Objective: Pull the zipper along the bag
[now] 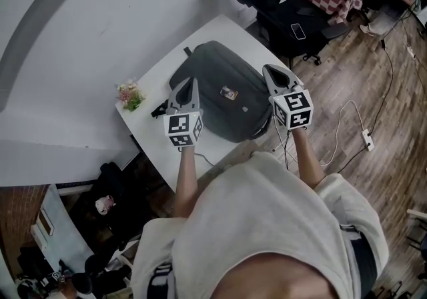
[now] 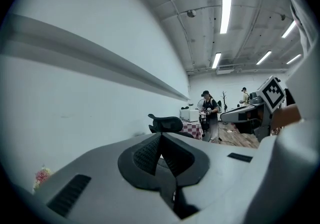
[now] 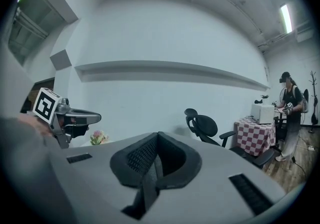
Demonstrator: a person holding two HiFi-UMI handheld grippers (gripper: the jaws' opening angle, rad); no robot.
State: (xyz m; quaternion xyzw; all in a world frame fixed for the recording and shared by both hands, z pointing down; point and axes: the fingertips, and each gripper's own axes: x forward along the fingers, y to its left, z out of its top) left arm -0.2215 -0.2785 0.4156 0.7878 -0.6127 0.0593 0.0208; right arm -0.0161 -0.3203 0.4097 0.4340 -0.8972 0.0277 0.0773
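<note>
The left hand-held gripper (image 1: pixel 191 84) and the right hand-held gripper (image 1: pixel 272 72) are held closed and empty above the bench (image 1: pixel 147 134). The grey bag (image 1: pixel 220 67) is laid flat on the bench, apart from both.

top (image 1: pixel 267 211): off-white, short slv | L gripper (image 1: pixel 192 81) + R gripper (image 1: pixel 269 68): grey, b/w marker cubes | fingers (image 2: pixel 147 154): blk, ribbed

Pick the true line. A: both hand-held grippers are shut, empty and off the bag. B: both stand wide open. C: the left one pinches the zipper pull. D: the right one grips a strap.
A: each gripper view shows jaws together with nothing between, and the head view shows the left hand-held gripper and right hand-held gripper above the bag.
</note>
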